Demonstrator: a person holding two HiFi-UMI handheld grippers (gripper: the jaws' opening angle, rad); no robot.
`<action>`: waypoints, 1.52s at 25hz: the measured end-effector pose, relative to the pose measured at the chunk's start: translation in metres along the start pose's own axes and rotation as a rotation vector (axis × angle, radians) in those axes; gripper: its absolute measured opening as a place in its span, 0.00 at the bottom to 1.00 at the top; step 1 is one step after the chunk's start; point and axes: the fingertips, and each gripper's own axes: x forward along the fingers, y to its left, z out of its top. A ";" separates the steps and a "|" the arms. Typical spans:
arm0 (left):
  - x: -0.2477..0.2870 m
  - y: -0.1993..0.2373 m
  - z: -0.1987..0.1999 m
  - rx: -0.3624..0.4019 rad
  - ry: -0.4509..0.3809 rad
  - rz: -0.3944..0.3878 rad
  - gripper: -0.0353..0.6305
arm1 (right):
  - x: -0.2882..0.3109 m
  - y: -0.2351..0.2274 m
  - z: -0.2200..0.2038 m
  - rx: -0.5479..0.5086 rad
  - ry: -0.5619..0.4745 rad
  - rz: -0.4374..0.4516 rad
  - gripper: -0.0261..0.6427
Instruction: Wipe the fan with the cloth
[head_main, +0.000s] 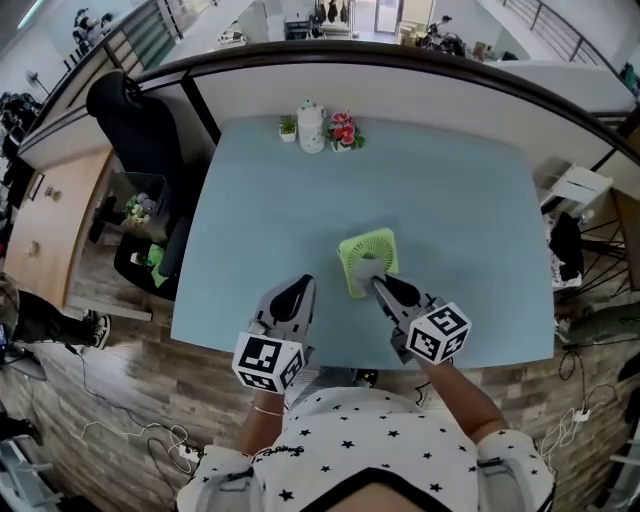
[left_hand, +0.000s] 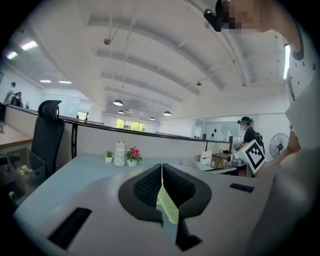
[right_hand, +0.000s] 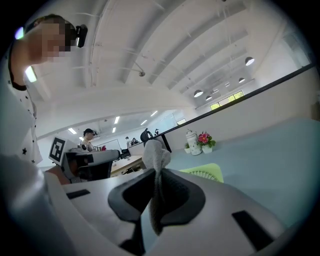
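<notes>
fan lay flat on the tabletop; right tool pinched the grey cloth at its edge, left tool pressed together nearby. light, even strokes across the grille seemed best.

Fan near edge hidden behind right tool and cloth.

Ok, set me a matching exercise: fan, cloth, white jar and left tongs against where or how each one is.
1. fan
2. cloth
3. white jar
4. left tongs

A. shut, holding nothing
B. far edge of the table, between a small plant and pink flowers
C. green, middle of the table
D. pinched in the right tongs

Pairs: 1-C, 2-D, 3-B, 4-A
</notes>
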 end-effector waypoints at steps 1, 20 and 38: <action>0.000 0.006 0.000 -0.008 -0.004 0.012 0.10 | 0.007 -0.001 -0.001 -0.011 0.015 0.004 0.09; 0.022 0.070 -0.014 -0.085 -0.015 0.081 0.10 | 0.094 -0.023 -0.047 -0.112 0.305 0.058 0.09; 0.050 0.068 -0.019 -0.089 0.024 0.012 0.10 | 0.092 -0.048 -0.040 0.006 0.291 0.027 0.09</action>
